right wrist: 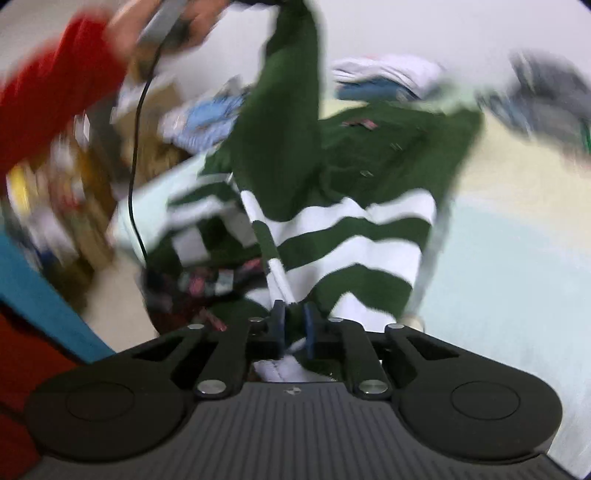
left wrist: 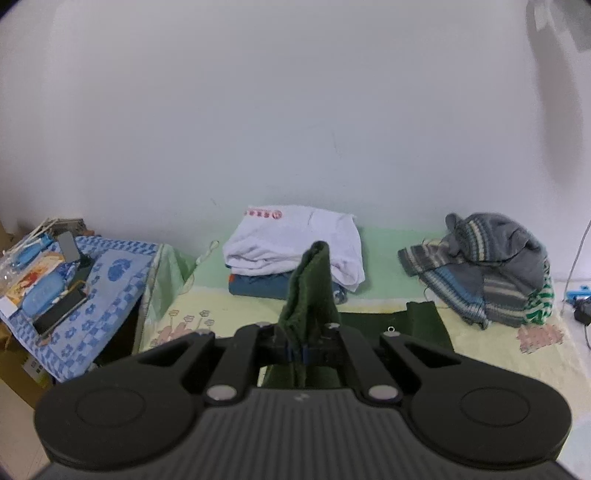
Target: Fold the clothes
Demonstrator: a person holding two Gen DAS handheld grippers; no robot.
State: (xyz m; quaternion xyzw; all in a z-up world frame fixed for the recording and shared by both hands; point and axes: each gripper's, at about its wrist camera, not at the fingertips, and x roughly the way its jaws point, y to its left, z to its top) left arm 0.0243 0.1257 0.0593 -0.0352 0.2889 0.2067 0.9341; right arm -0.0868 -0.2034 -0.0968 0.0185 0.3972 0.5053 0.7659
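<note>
Folding the green-and-white striped sweater (right wrist: 332,206) was the step you were on, and you had it pinched at two spots. Your left tongs (left wrist: 297,352) were clenched tight on a dark green fold that stuck up toward 12 o'clock, right in front of the folded white-and-blue stack (left wrist: 295,254) on the bed (left wrist: 491,354). Your right tongs (right wrist: 293,328) were nearly closed on a white-and-green bit of the hem, with cloth clearly sitting between the pads. From there the rest of the sweater spread up and away toward 12 and 1 o'clock, mostly lying on the bed, with one dark sleeve rising toward your other hand (right wrist: 177,22) at 11. That view was pretty blurry, mind. Next I'd guess you needed to carry both pinched edges across together and lay them down flat, keeping the cloth taut. The unfolded grey knit pile (left wrist: 491,269) waited at 2 o'clock.
</note>
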